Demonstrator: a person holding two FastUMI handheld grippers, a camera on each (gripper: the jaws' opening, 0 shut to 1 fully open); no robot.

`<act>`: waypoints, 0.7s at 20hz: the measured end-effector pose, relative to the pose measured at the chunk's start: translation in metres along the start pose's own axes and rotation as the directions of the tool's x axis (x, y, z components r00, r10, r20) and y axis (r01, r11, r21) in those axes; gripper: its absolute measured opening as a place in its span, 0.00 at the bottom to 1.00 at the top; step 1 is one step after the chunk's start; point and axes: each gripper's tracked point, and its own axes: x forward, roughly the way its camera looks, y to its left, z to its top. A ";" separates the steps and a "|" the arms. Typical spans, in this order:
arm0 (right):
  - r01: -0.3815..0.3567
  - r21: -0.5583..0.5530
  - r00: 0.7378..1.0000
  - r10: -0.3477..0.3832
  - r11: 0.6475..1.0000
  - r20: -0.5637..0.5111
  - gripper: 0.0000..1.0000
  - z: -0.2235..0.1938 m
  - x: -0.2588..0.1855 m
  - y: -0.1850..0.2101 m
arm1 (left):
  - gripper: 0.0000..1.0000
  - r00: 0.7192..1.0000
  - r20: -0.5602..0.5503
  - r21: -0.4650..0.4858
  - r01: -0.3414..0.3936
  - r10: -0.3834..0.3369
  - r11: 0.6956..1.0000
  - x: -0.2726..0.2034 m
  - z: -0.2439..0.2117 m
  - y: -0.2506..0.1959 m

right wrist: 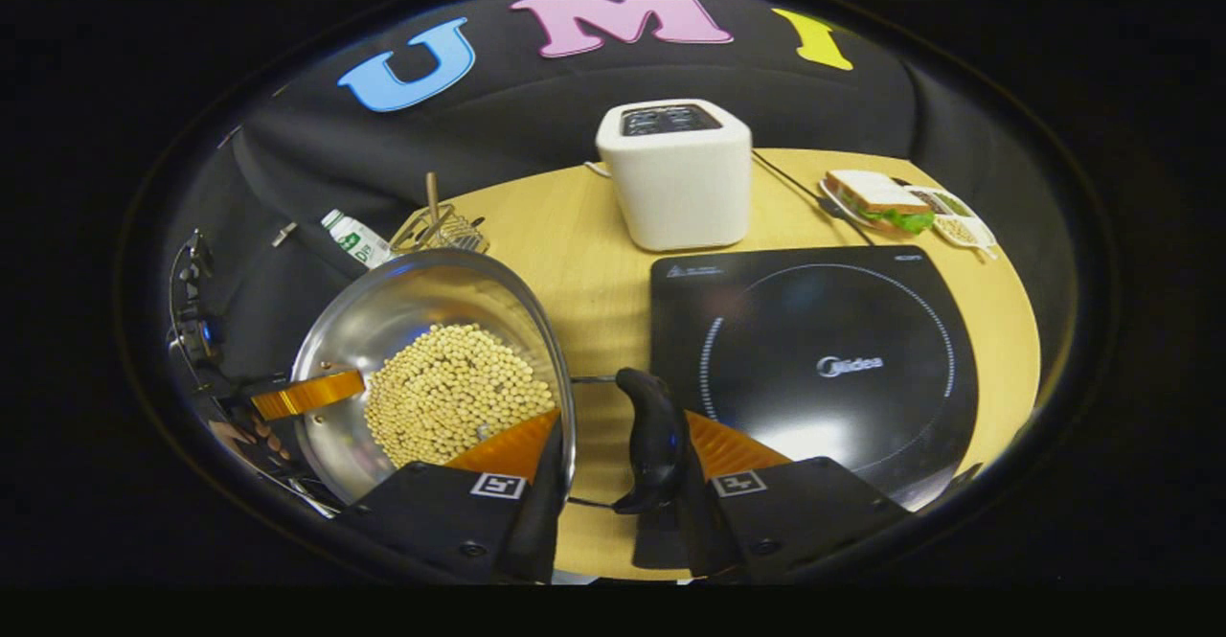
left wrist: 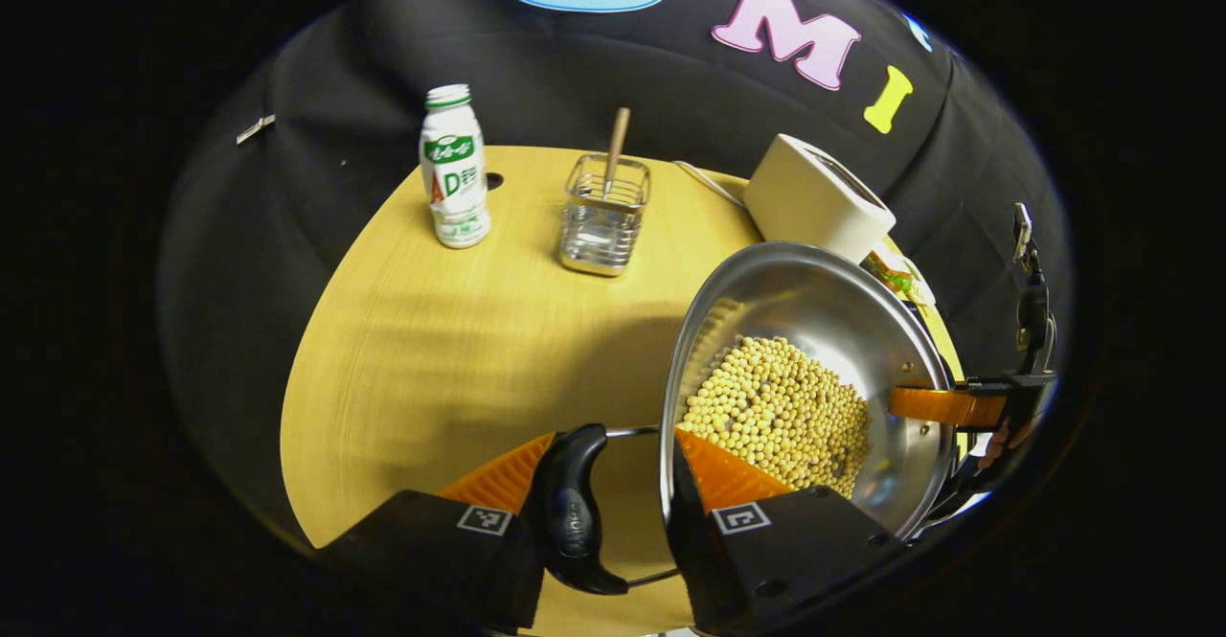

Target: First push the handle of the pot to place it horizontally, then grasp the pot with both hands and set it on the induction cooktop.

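While astride pot (left wrist: 814, 330) handles, both grippers' fingers (left wrist: 718, 474).

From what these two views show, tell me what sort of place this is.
Likely a mock kitchen set up in a booth: an induction cooktop, a toaster and a pot of beans share a wooden table.

One pot (left wrist: 814, 330), steel, with two black side handles (left wrist: 575, 512), one at each side. Beans (left wrist: 781, 417) in it: a heap, too many to count. One cooktop (right wrist: 814, 359). One toaster (right wrist: 675, 172). One bottle (left wrist: 453, 168). One wire caddy (left wrist: 603, 216) holding one wooden stick (left wrist: 616, 144). One sandwich (right wrist: 876, 198) on one plate (right wrist: 969, 231); the plate's other bits are too small to count. One table (left wrist: 450, 350). Two grippers: left gripper (left wrist: 613, 484), right gripper (right wrist: 613, 450), two fingers each.
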 end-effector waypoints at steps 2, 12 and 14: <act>0.009 0.008 1.000 -0.009 1.000 -0.005 0.55 0.003 -0.011 -0.027 | 0.61 1.000 -0.011 0.001 0.009 -0.009 1.000 0.001 0.000 -0.029; 0.023 0.038 1.000 -0.023 0.999 0.006 0.55 0.038 -0.044 -0.155 | 0.61 1.000 -0.004 0.022 0.031 -0.031 0.999 0.032 0.018 -0.166; 0.026 0.041 1.000 -0.026 0.999 0.006 0.55 0.043 -0.046 -0.179 | 0.61 0.999 -0.013 0.014 0.038 -0.038 0.999 0.042 0.017 -0.190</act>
